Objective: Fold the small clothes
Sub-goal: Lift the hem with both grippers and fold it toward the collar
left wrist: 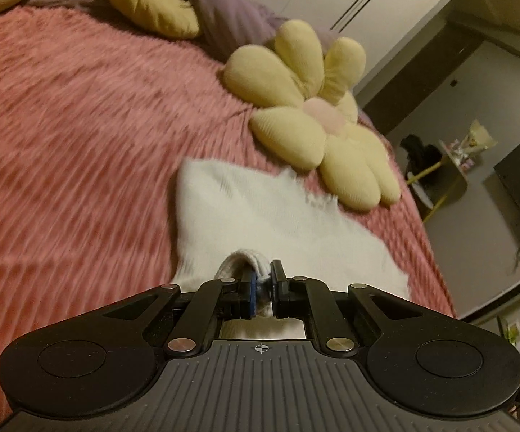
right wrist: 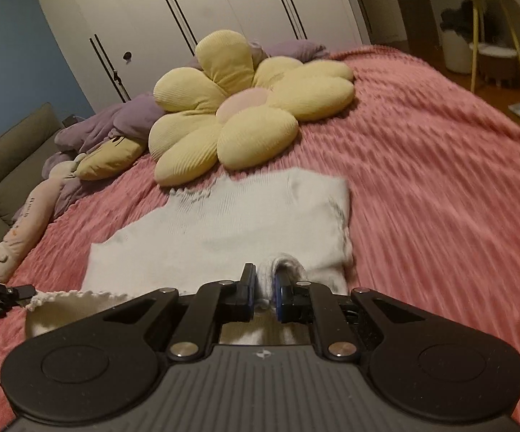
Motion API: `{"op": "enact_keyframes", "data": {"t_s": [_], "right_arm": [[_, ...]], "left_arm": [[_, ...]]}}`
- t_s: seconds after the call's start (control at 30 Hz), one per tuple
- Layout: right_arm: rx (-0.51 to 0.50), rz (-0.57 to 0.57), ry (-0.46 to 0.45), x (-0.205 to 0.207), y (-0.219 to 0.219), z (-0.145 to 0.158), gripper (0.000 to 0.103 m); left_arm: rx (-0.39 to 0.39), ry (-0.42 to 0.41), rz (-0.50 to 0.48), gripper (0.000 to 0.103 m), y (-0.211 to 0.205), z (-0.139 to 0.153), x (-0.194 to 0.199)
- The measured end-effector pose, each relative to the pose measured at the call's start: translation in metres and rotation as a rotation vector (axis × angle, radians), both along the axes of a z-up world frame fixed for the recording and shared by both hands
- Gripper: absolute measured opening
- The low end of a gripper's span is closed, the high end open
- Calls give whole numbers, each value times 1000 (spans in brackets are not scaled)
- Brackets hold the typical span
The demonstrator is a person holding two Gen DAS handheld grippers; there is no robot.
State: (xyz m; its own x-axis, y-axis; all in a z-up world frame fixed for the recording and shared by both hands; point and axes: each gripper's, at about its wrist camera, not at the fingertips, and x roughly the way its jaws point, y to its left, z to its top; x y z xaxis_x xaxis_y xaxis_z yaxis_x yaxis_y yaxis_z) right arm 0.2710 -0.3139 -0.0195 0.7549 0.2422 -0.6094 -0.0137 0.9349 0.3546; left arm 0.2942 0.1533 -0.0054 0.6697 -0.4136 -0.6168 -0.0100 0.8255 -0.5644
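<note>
Pink fuzzy blanket (left wrist: 80, 126) covering bed; yellow flower cushion (right wrist: 245, 115) lying at 12 o'clock; both grippers' fingers clamping white knit garment (right wrist: 231, 223); wardrobe doors (right wrist: 224, 0) behind.

My left wrist camera sits just behind the left claw (left wrist: 262, 280), looking forward along its fingers and slanting down onto the bed (left wrist: 80, 126). It is close: the claw's black body fills the lower part of the view, and the white garment (left wrist: 260, 216) lies right in front. To its right I see a doorway (left wrist: 475, 108). My right wrist camera rides the same way behind the right claw (right wrist: 264, 284), also tilted down and close, facing the wardrobe doors (right wrist: 224, 7). Both views share the garment, the pink bedspread and the yellow flower cushion (left wrist: 317, 126) just beyond it.
</note>
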Motion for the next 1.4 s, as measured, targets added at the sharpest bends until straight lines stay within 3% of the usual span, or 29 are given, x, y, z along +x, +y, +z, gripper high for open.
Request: {"op": "enact_keyframes", "data": {"t_s": [0.2, 0.4, 0.57, 0.67, 0.9, 1.1, 1.23, 1.4], "right_arm": [[-48, -37, -39, 31, -1, -1, 9], [-54, -67, 68, 69, -2, -38, 10], [-20, -73, 109, 79, -6, -56, 11], [-4, -73, 113, 83, -7, -59, 11], [60, -96, 116, 86, -12, -60, 9], [41, -91, 38, 81, -11, -39, 9], [20, -99, -28, 93, -9, -22, 9], [-46, -132, -62, 135, -4, -17, 8]], "left_arm": [[44, -12, 28, 10, -3, -10, 34], [116, 87, 47, 10, -10, -52, 60], [90, 103, 58, 16, -6, -66, 63], [47, 113, 68, 15, -5, -69, 66], [73, 66, 69, 9, -6, -55, 64], [77, -23, 66, 8, -4, -22, 66], [127, -69, 84, 8, -8, -6, 87], [192, -56, 123, 8, -18, -10, 132]]}}
